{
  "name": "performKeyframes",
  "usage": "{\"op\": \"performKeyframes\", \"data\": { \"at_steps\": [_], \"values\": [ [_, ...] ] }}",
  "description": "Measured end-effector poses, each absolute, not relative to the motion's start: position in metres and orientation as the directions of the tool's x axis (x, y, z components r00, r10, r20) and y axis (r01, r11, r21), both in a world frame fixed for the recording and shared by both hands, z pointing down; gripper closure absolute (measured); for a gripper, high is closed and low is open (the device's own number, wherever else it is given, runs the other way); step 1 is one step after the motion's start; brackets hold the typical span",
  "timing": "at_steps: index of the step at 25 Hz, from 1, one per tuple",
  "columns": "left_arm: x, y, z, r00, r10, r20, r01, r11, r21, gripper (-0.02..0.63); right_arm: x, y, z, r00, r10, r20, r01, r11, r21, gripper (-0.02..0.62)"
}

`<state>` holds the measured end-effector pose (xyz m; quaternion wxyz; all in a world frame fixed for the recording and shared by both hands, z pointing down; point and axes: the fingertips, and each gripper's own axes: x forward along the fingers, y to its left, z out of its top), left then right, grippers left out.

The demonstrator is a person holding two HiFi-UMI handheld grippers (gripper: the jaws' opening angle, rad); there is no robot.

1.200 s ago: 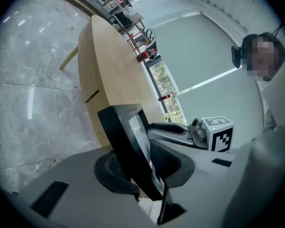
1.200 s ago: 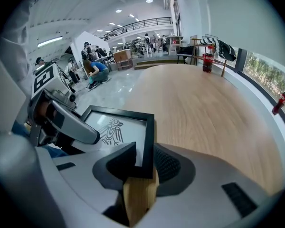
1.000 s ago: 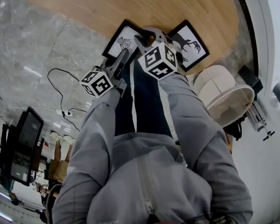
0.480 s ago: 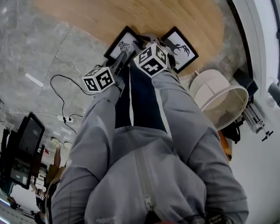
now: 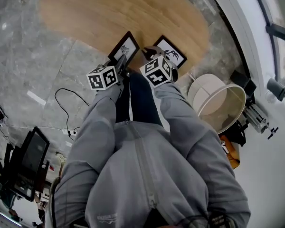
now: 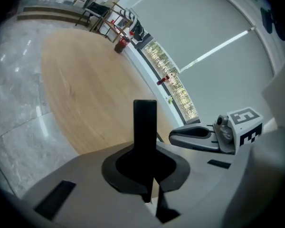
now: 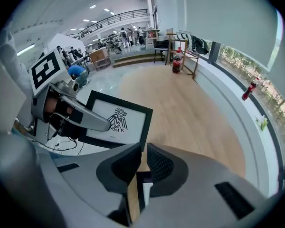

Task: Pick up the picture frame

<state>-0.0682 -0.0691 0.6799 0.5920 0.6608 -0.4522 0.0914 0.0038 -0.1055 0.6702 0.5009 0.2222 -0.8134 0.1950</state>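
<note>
The left claw [image 6: 149, 175] is pressed together on the edge of the bird picture frame [image 7: 115, 120]. The right claw [image 7: 141, 160], whose jaws have just been closing, pinches the edge of the deer picture frame [image 5: 171, 52]. Both frames seem already lifted above the wooden floor [image 5: 109, 13], so little is left to do; their inner edges are near each other, with open room ahead.

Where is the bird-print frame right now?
Head view, left of centre: the bird-print frame is clamped in the left claw, beside the deer-print frame, over the wooden floor.

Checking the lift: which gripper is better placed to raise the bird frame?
Left. The left gripper is clamped on the bird frame's edge; the right gripper has just been closing on the deer frame.
</note>
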Motion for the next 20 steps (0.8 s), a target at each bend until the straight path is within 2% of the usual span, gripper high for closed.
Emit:
{"op": "performKeyframes", "data": {
  "at_steps": [8,15,20],
  "values": [
    [-0.067,-0.089,0.561,0.567,-0.548,0.615,-0.754,-0.044,0.656,0.581,0.025,-0.115,0.55,-0.415,-0.347,0.841,-0.724,0.686,-0.074,0.56],
    [-0.062,-0.098,0.462,0.556,-0.609,0.566,-0.782,-0.155,0.603,0.581,0.045,-0.117,0.451,-0.402,-0.5,0.767,-0.777,0.63,0.004,0.565],
    [-0.062,-0.09,0.396,0.547,-0.637,0.543,-0.808,-0.234,0.54,0.581,0.058,-0.111,0.376,-0.401,-0.622,0.673,-0.849,0.528,-0.019,0.565]
  ]
}}
